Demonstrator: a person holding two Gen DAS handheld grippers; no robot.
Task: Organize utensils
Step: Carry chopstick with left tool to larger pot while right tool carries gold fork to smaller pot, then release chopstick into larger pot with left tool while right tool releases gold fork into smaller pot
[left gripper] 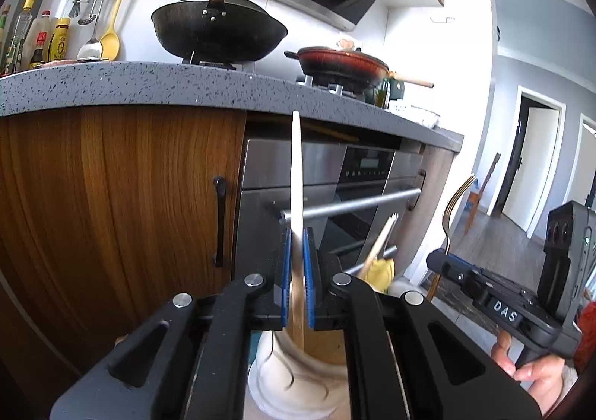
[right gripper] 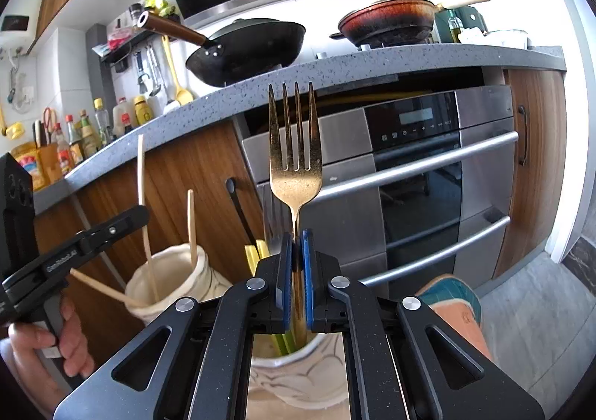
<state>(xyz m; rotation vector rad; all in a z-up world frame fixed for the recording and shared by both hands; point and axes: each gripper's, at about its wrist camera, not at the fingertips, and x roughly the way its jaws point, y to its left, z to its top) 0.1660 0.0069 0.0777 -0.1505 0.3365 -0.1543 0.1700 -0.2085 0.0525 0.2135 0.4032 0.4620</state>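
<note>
My left gripper (left gripper: 297,245) is shut on a pale flat wooden utensil (left gripper: 297,166) that stands upright. Its lower end reaches into the cream ceramic holder (left gripper: 294,375) right below. In the right wrist view that holder (right gripper: 167,278) stands at the left with other wooden sticks (right gripper: 192,222) in it, and the left gripper (right gripper: 138,216) is above it. My right gripper (right gripper: 297,248) is shut on the neck of a gold fork (right gripper: 296,159), tines up. The fork's handle runs down into a second white holder (right gripper: 298,371) with green and yellow handles (right gripper: 253,252). The fork (left gripper: 452,211) also shows at the right in the left wrist view.
A grey speckled counter (right gripper: 335,66) overhangs wooden cabinets (left gripper: 111,196) and a steel oven (right gripper: 428,178) straight ahead. On the hob sit a black wok (left gripper: 219,32) and a red pan (right gripper: 391,21). Bottles (right gripper: 74,137) line the counter's left. A slippered foot (right gripper: 454,304) is at the lower right.
</note>
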